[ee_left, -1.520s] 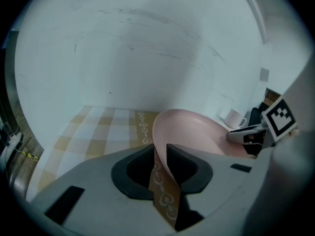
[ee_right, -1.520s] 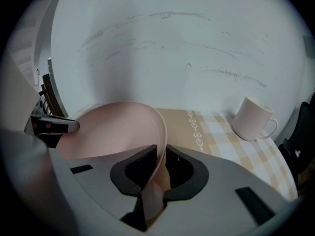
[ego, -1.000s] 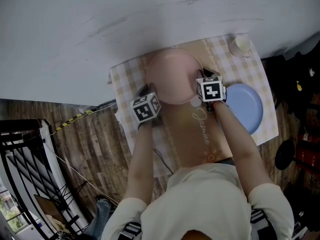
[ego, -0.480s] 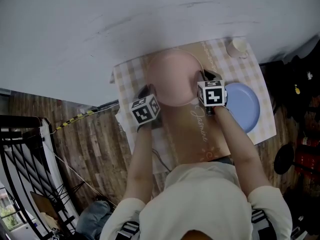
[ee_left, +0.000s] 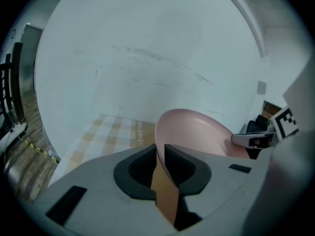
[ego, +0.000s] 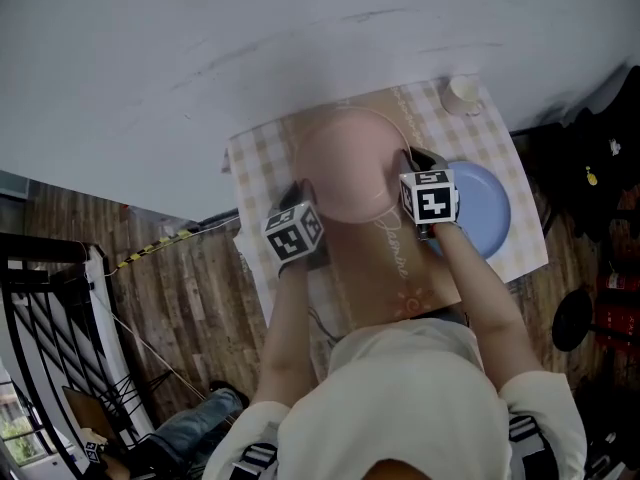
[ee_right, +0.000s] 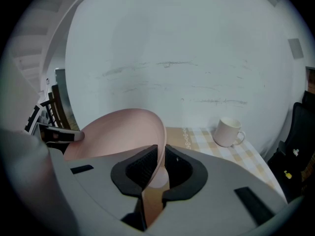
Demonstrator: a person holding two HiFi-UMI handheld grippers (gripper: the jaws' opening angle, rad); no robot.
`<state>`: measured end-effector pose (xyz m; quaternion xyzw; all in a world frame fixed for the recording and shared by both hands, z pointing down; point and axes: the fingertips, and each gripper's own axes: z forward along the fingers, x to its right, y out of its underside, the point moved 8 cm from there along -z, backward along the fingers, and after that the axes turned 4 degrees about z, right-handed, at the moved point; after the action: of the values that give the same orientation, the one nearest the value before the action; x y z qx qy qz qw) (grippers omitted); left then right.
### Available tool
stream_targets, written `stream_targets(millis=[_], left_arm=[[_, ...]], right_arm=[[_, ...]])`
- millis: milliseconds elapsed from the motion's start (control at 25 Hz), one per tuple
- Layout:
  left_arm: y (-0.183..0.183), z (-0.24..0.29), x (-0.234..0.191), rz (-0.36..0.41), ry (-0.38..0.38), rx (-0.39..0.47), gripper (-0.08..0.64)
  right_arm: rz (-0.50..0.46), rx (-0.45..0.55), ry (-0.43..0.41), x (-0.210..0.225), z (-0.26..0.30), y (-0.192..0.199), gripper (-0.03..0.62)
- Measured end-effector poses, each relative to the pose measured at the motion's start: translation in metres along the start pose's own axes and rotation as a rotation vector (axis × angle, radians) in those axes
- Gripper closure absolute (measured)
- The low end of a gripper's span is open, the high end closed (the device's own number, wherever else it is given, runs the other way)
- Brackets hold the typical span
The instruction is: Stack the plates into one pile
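Observation:
Both grippers hold a pink plate (ego: 345, 163) above the checked tablecloth (ego: 262, 158). My left gripper (ego: 301, 186) is shut on the plate's left rim; its jaws have just been closing on that rim. In the left gripper view the rim (ee_left: 197, 132) runs between the dark pads (ee_left: 140, 168). My right gripper (ego: 409, 158) is shut on the right rim, and the plate (ee_right: 118, 132) tilts away from its pads (ee_right: 142, 168). A blue plate (ego: 487, 208) lies on the cloth just right of the right gripper.
A white cup (ego: 462, 93) stands at the cloth's back right corner, also in the right gripper view as the cup (ee_right: 227, 131). A pale wall lies beyond the table. Wooden floor and a black railing (ego: 40, 318) are at the left.
Both grippers have risen with the pink plate between them. The plate has come up off the cloth and drifted slightly toward the blue plate.

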<state>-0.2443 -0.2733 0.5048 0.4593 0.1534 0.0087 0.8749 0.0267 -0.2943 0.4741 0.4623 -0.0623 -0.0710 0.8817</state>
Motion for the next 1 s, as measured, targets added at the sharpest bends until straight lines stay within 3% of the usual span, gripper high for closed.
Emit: stream_targets(millis=[1000], left_arm=[[0.037,-0.062,0.141,-0.024,0.012,0.041,0.518]], right_arm=[[0.014,0.075,-0.060,0.106,-0.117,0.032,0.551]])
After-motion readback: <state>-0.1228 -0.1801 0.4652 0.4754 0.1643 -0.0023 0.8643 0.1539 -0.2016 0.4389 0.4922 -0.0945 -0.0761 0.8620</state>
